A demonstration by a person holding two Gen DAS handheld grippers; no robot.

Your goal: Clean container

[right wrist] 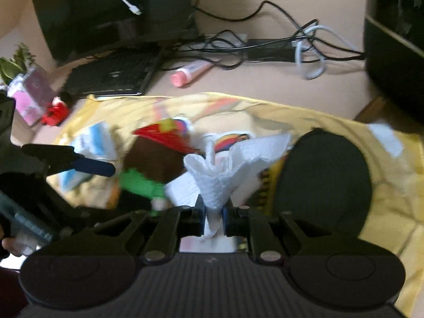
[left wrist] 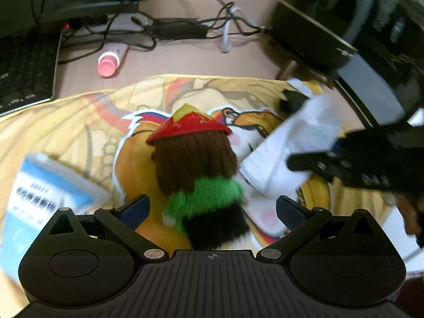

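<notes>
A knitted doll-shaped container [left wrist: 197, 168] with a red hat, brown hair, green scarf and black body stands on a yellow cartoon cloth [left wrist: 79, 111]. My left gripper [left wrist: 212, 209] is open, its blue-padded fingers either side of the doll's lower body. My right gripper [right wrist: 213, 212] is shut on a white paper towel [right wrist: 228, 167], which hangs just right of the doll [right wrist: 156, 164]. In the left wrist view the right gripper [left wrist: 344, 164] and towel [left wrist: 291, 145] come in from the right. A black round lid [right wrist: 323, 182] lies on the cloth at the right.
A blue and white packet [left wrist: 42, 198] lies left of the doll. A pink-capped tube [left wrist: 110, 62], tangled cables [left wrist: 185, 26], a keyboard [left wrist: 23, 74] and a monitor base stand behind the cloth. A black box [left wrist: 331, 34] is at the back right.
</notes>
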